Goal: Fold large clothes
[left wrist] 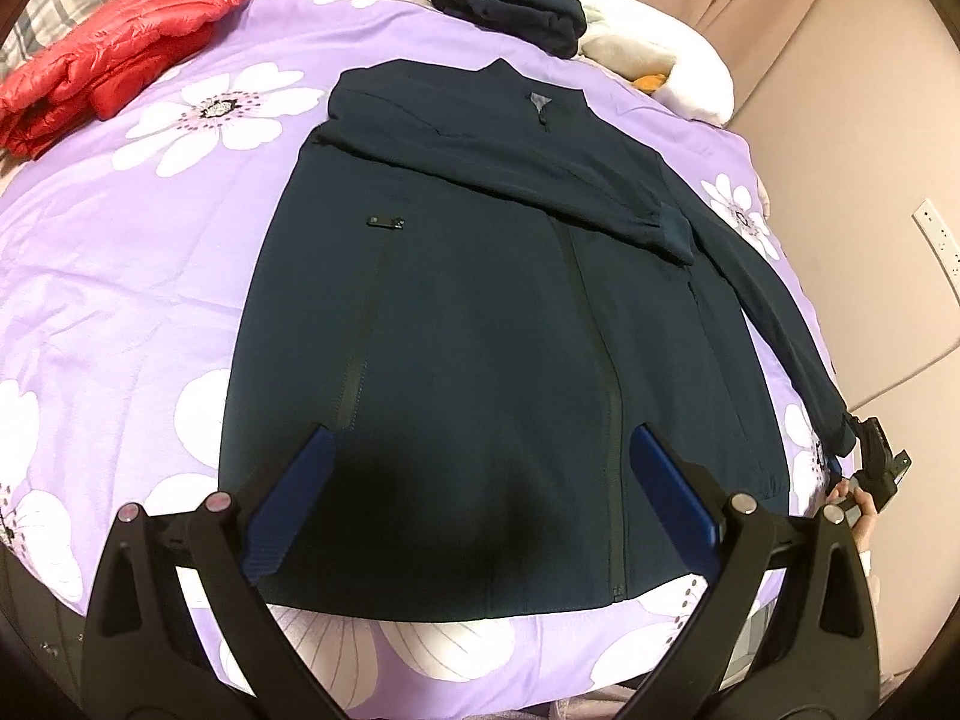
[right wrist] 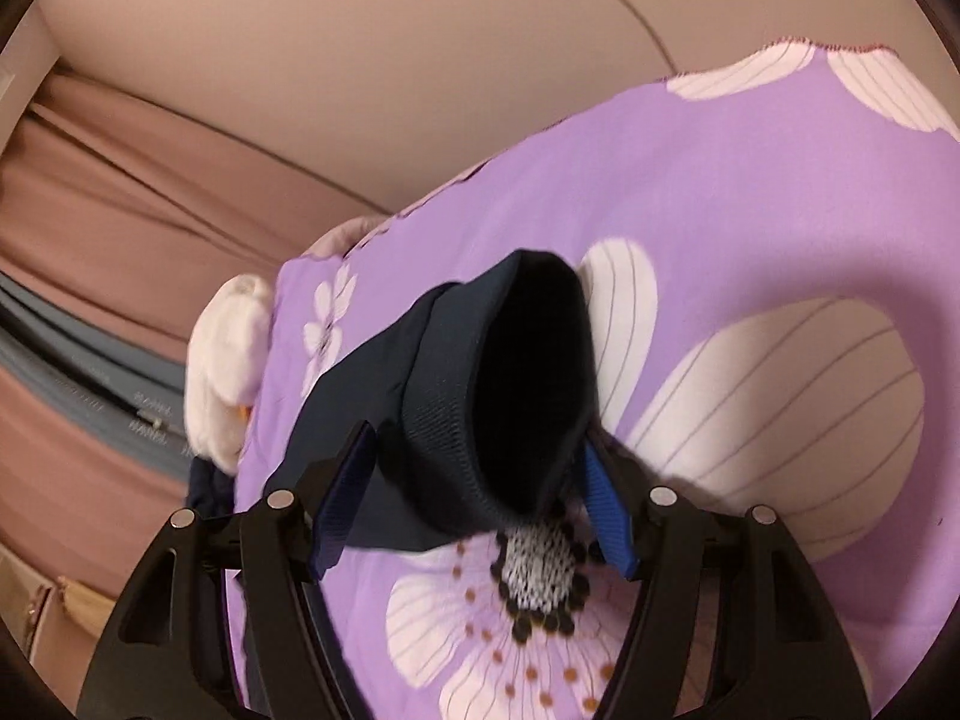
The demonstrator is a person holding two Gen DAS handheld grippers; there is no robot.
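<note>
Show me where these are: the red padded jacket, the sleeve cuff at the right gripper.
red padded jacket (left wrist: 120,54), left wrist view, quilted middle.
ribbed navy sleeve cuff (right wrist: 444,444), right wrist view, ribbed band.

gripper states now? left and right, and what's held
Left hand-held gripper: open, empty, above the navy jacket.
Right hand-held gripper: open, sleeve cuff between the pads, no grip visible.

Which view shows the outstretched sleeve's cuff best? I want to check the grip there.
The right wrist view: the cuff fills the centre, its mouth gaping between the right gripper pads, though blurred. The left wrist view shows it only as a small dark end at the bed's edge, beside that gripper.
</note>
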